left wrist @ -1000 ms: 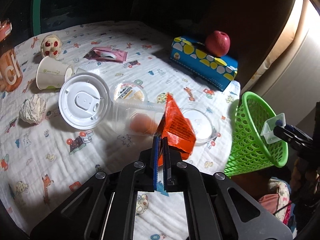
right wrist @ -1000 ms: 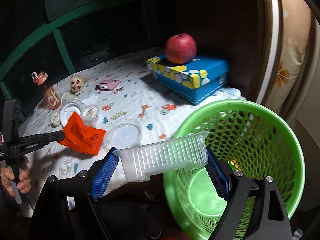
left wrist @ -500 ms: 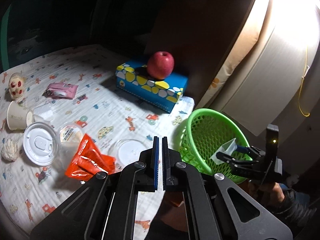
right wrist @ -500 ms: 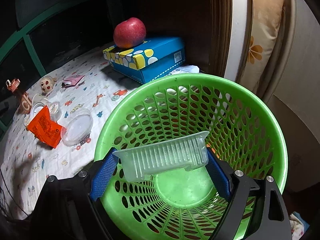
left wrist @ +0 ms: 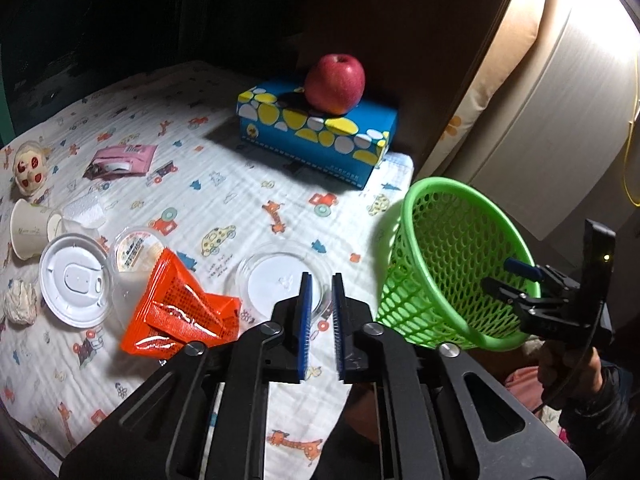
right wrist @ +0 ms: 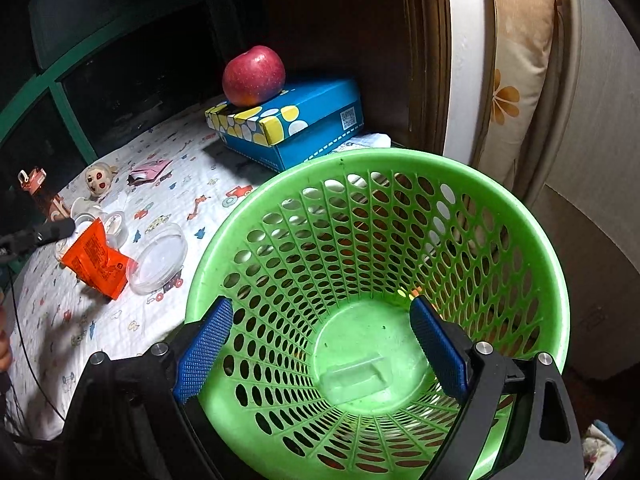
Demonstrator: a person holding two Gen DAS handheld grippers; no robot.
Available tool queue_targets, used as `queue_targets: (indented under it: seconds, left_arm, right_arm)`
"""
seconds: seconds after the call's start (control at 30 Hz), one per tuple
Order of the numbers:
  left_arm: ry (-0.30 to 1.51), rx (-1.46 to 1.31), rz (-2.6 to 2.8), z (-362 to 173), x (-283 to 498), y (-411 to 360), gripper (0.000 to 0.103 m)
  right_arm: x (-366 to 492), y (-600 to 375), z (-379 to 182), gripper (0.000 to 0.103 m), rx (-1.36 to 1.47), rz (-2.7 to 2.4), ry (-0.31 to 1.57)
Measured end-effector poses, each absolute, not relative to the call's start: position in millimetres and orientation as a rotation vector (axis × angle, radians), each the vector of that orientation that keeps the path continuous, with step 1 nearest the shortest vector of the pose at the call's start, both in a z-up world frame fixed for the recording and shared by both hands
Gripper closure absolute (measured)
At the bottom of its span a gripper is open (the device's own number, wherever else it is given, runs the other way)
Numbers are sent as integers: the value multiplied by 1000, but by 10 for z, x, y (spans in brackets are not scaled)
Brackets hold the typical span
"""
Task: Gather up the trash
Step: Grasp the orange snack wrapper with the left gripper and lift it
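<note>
We just dropped the clear plastic tray (right wrist: 352, 376) into the green basket (right wrist: 472, 176); right tongs (right wrist: 320, 344) now apart, left tongs (left wrist: 319, 312) slightly apart, empty beside it.

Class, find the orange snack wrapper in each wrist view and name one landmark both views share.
Left wrist: orange snack wrapper lies lower left on the cloth, beside the clear round lid.
Right wrist: the wrapper is at the left edge, mid-height, touching that lid.
Shared landmark: red apple on the blue box.
</note>
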State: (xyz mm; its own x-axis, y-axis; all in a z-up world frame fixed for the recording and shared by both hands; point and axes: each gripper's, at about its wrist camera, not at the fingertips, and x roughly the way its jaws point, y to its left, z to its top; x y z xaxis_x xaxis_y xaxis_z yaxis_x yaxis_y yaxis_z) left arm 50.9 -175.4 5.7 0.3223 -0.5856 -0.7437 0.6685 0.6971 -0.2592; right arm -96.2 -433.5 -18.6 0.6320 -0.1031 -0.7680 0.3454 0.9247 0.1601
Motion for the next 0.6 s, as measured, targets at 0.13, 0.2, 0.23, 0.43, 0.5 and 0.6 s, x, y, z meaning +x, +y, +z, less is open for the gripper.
queue_targets:
  seconds: [0.13, 0.2, 0.23, 0.43, 0.5, 0.6]
  left_arm:
    - [954, 128, -790, -132, 561, -1757, 50]
    - [984, 130, -787, -230, 606, -1788, 50]
    - [989, 133, -779, -267, 627, -1802, 50]
    - [1015, 110, -715, -404, 868, -1798, 50]
    - [1011, 127, -707, -404, 897, -1809, 52]
    - [981, 138, -685, -363, 863, -1737, 52]
  right_arm:
    - [-973, -4283, -133, 16, 300, -253, 839]
    - [-971, -4258, -113, 16, 301, -248, 835]
    - [-967, -4245, -103, 16, 302, -244, 832]
    - [-918, -4165, -60, 16, 289, -221, 827]
    - [-900, -4143, -49, 16, 289, -214, 826]
    - [-880, -4105, -31, 16, 280, -199, 822]
